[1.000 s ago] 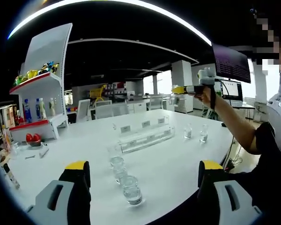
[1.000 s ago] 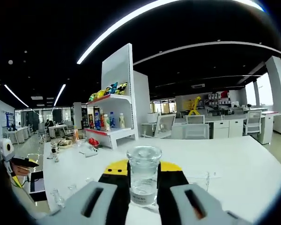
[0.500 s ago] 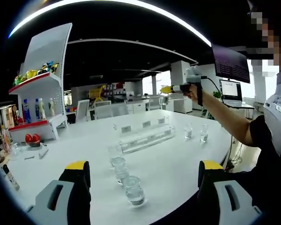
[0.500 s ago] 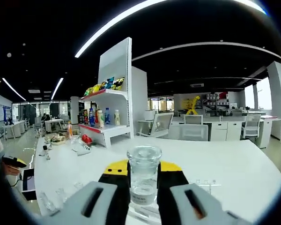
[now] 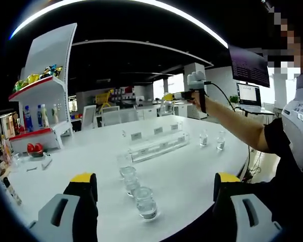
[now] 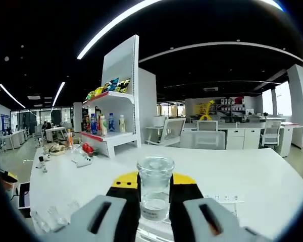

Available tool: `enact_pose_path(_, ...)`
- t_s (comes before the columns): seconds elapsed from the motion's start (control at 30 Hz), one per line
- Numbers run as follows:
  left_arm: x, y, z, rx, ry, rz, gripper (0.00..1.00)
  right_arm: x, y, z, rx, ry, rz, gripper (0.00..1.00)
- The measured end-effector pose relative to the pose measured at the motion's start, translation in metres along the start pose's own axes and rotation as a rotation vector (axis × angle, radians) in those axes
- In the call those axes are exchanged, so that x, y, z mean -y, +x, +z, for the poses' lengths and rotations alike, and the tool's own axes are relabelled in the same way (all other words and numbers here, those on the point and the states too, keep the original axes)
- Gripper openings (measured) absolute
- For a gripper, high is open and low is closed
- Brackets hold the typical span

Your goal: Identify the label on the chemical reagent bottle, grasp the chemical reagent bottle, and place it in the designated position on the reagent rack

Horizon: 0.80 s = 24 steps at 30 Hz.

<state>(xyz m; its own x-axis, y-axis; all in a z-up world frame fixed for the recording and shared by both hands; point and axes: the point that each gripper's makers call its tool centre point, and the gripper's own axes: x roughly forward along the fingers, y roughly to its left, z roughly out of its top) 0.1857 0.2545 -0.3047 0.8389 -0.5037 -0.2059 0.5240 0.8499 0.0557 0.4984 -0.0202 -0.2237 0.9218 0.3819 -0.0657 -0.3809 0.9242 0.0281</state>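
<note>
A clear glass reagent bottle with a white label stands upright between the yellow-tipped jaws of my right gripper, which is shut on it. In the left gripper view a person's outstretched arm holds that right gripper high above the far end of the clear acrylic reagent rack. My left gripper is open and empty, low over the white table. Three more bottles stand in a row just ahead of it. Two further bottles stand to the right of the rack.
A white shelf unit with drinks and snacks stands at the table's end. Small items and tools lie near it. The person's body is at the right. Office chairs and desks stand beyond the table.
In the left gripper view the right gripper with its bottle has swung leftward, from right of the rack to above its far end. The left gripper has stayed put.
</note>
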Motion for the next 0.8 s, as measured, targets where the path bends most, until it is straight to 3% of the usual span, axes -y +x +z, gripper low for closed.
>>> enact_pose_path(0.23,-0.002,0.003,0.001,-0.002,0.011,-0.007,0.95,0.007,0.026,-0.009,0.018,0.017,-0.007,0.18)
enact_pose_path(0.8,-0.01,0.005,0.001,-0.012,0.02,0.01,0.95,0.009,0.066,-0.046,-0.031,0.021,-0.046,0.18)
